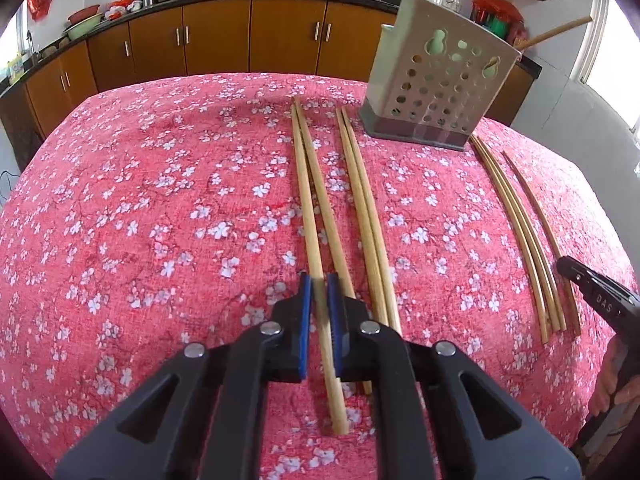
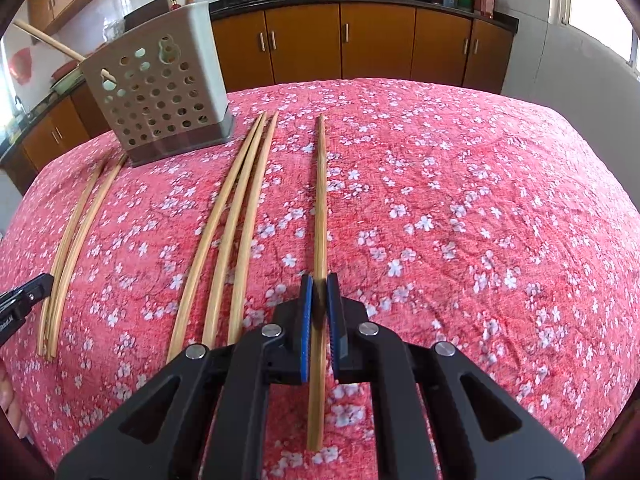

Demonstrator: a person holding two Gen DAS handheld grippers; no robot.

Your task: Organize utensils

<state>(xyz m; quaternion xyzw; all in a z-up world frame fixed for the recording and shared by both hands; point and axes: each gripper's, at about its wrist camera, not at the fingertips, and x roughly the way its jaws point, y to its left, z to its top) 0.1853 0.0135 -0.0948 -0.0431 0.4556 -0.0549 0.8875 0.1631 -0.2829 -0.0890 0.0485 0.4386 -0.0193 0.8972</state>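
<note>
Chopsticks lie in rows on the desk [image 1: 120, 200], which has a red cloth with white flowers. The left tool [image 1: 318, 280], low in the middle of the left view, is clenched on one stick [image 1: 308, 208]. Its blue pads [image 1: 305, 312] press the stick from both sides near its close end, and the stick's twin lies just beside it, partly under the right finger. A second pair [image 1: 366, 216] lies right next to them. The right tool [image 2: 319, 280], low in the middle of the right view, is clenched on a lone stick [image 2: 320, 200] in the same way. That stick lies apart from a group of three [image 2: 236, 216] to its left in that view. Both held sticks look like they are touching the cloth, not lifted yet. A holder [image 1: 436, 76] with round holes stands at the far side of the desk, at the upper right of the left view, and one stick [image 1: 556, 32] pokes out of it at a slant already. I think each tool grabs near the close end so the far end can be tipped up and dropped into the holder. Taking one stick at a time is likely easier, since two thin round sticks could slip.
</note>
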